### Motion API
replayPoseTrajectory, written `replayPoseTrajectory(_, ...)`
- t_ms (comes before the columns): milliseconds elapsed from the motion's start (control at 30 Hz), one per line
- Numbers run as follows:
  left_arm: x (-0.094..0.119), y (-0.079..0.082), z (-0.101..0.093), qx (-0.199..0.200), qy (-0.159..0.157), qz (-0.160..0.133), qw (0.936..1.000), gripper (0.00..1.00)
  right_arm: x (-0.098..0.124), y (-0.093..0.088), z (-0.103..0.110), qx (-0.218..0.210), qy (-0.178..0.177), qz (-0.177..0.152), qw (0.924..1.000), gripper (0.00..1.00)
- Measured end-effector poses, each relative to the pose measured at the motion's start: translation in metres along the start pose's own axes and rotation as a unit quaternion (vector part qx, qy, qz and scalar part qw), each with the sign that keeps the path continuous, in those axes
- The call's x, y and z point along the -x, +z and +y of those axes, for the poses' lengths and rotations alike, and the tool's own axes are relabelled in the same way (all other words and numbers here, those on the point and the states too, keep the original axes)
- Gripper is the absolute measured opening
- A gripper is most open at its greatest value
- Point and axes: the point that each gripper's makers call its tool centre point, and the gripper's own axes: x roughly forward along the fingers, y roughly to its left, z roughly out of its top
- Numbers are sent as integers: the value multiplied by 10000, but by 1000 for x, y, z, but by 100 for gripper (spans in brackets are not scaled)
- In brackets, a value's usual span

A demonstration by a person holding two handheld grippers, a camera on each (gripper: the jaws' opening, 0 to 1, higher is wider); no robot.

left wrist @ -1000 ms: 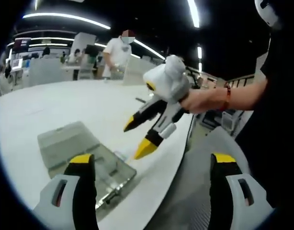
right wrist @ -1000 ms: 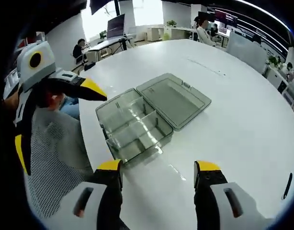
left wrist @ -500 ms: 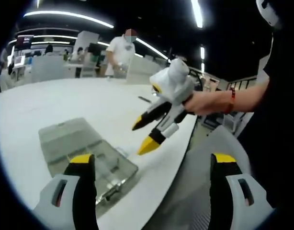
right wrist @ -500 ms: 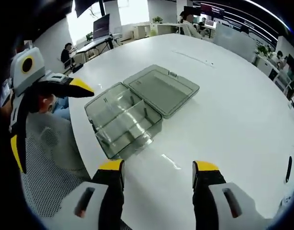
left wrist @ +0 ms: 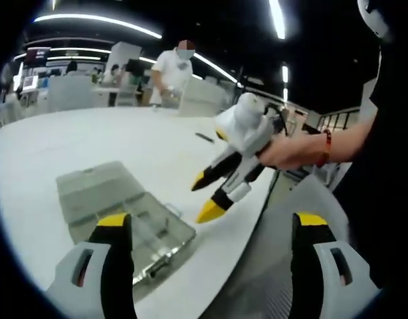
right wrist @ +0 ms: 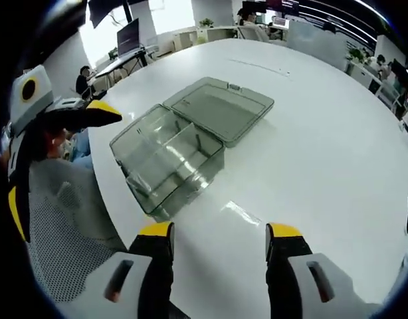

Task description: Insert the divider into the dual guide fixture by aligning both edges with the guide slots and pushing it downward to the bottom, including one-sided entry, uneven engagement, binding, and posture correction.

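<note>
Both grippers hover with fingers spread apart and empty, the left gripper (left wrist: 210, 232) and right gripper (right wrist: 220, 239) near the counter (right wrist: 323, 133) edge; farther on, the clear box (right wrist: 167, 159) sits open, a divider (right wrist: 171, 151) upright inside

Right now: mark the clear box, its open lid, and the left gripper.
clear box (right wrist: 165, 164), right gripper view, inner floor
open lid (right wrist: 220, 108), right gripper view, panel centre
left gripper (left wrist: 211, 229), left gripper view, between its fingertips
</note>
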Motion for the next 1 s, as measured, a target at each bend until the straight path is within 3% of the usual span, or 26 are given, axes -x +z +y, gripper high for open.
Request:
replayPoseTrajectory(567,6,-5,4,97,82,-23,9999,99,-15,-12,4,-215,103,239,9994,52)
replayPoseTrajectory(1000,9,-6,10,179,169,-49,9997,98,-20,-14,0,-120,40,391,9992,51)
